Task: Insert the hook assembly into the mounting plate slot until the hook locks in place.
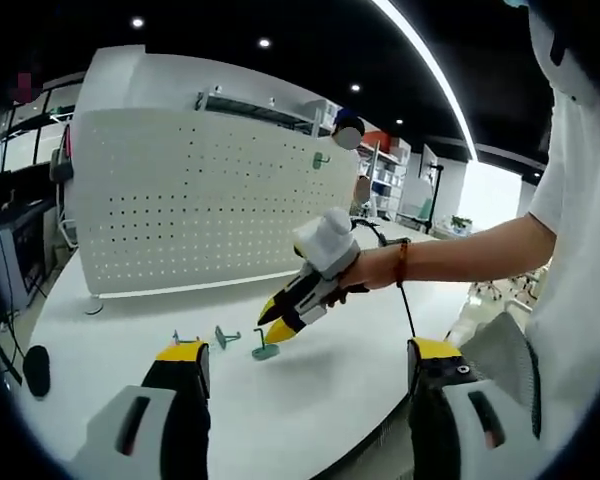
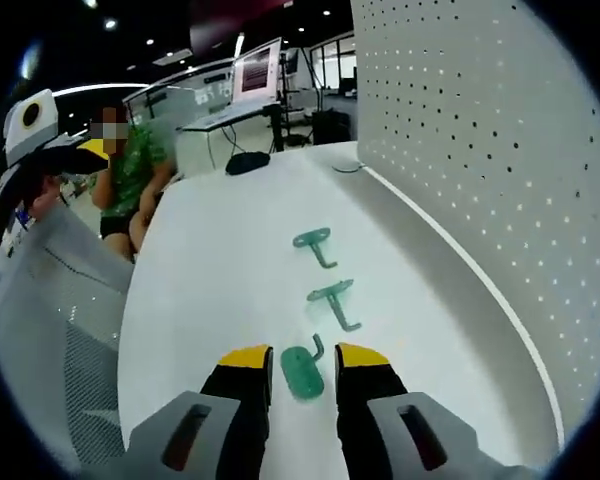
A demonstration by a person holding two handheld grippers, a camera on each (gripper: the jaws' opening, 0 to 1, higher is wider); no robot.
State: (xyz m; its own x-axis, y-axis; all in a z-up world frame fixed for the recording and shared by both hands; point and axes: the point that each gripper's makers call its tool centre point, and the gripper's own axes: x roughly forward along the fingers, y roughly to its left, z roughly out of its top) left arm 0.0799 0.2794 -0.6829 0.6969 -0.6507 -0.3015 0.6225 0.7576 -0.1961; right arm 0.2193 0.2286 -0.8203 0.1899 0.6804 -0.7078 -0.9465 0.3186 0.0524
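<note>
The pick-up step is judged in hand: the right gripper (image 2: 302,372) is set with parted jaws around the nearest green plastic hook (image 2: 304,372) on the white desk (image 2: 210,290), closure being required next, while the left gripper (image 1: 305,365) is held released.

I'm working in an open office or lab: black ceiling with spotlights (image 1: 264,43), shelving (image 1: 385,170), a monitor (image 2: 257,72) on a desk, and a white pegboard (image 1: 200,200) on my table (image 2: 220,270).

Bright, even light from a ceiling strip (image 1: 430,70) and spotlights (image 1: 137,22) — soft shadows on the white bench (image 1: 320,390); fisheye bending at edges, mild blur.
</note>
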